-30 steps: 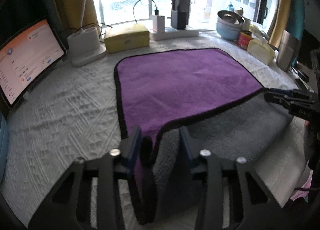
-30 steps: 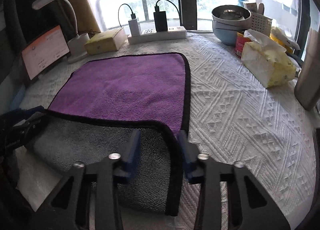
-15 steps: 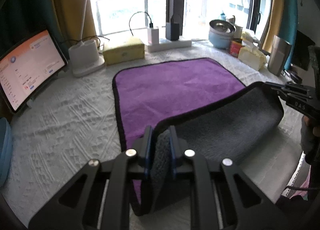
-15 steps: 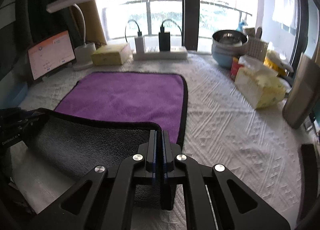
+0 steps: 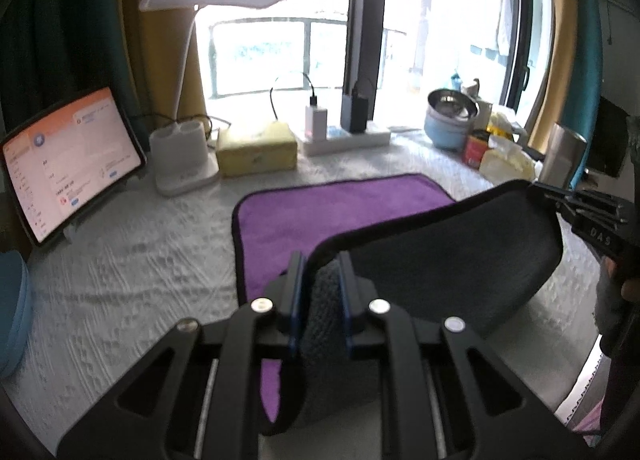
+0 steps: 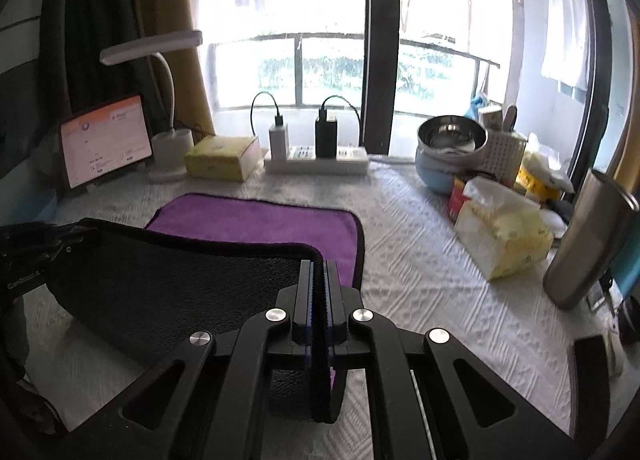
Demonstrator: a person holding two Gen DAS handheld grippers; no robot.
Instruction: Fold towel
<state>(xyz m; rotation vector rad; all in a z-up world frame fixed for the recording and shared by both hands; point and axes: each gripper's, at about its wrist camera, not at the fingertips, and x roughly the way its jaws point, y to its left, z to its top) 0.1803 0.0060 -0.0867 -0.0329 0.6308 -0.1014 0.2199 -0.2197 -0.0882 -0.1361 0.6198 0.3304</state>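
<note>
Left wrist view: left claw (image 5: 319, 260) clamped on the near-left corner of the towel (image 5: 344, 204), grey underside bunched between the blue pads. A second ago open around that corner with the cloth flat on the table (image 5: 120, 260); now pinched shut and lifted, so the near hem hangs in the air as a dark arch across to the right claw (image 5: 560, 198). Far half of the towel flat, purple side up, toward the table's far edge, short of the yellow box (image 5: 256, 148) and the power strip (image 5: 344, 138).

Right wrist view: right claw (image 6: 318, 262) closed tight on the near-right corner, black-bound hem sandwiched between the pads with almost no gap. Raised flap stretched leftward to the left claw (image 6: 60, 240), grey side facing the camera. Purple remainder spread flat beyond, well apart from the tissue pack (image 6: 504, 232) and steel cup (image 6: 588, 240) at the table's right edge.

Judged from this: both grasps made, lift begun, first fold under way. Next likely needed: carrying both corners forward evenly onto the far hem, keeping the edge taut so the corners meet squarely.
</note>
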